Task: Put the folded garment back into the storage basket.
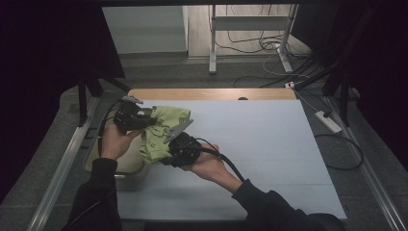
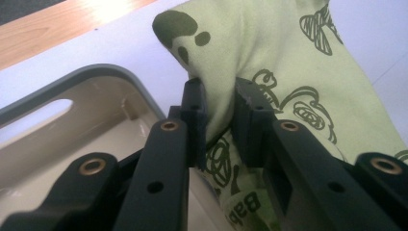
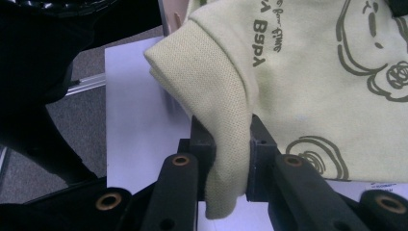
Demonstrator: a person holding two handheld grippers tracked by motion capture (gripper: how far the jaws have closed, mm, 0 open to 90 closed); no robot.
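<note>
The left gripper (image 2: 220, 103) is clamped on a fold of a light green printed garment (image 2: 284, 82); in the left gripper view the cloth is pinched tight between the two black jaws and bulges above them. The right gripper (image 3: 231, 144) is likewise clamped on the same garment, its jaws pressing a ribbed hem or cuff that hangs down a little below them in the right gripper view.

From the high view, the left gripper (image 1: 132, 117) sits at the garment's left side and the right gripper (image 1: 182, 147) at its lower right, with the green garment (image 1: 166, 126) bunched between the two and held up off the desk (image 1: 269, 139), over its near-left corner. Dark olive drawings and some lettering are printed on the cloth.

Just below and left of the garment lies a beige tray (image 2: 72, 130) with a grey rim and a slot handle; in the high view the tray (image 1: 127, 166) sits at the desk's left edge, partly under the cloth. The desk has a pale blue-white top, with a wooden strip (image 1: 211, 94) along its far edge. The person's dark sleeves come in from the bottom of the high view.
</note>
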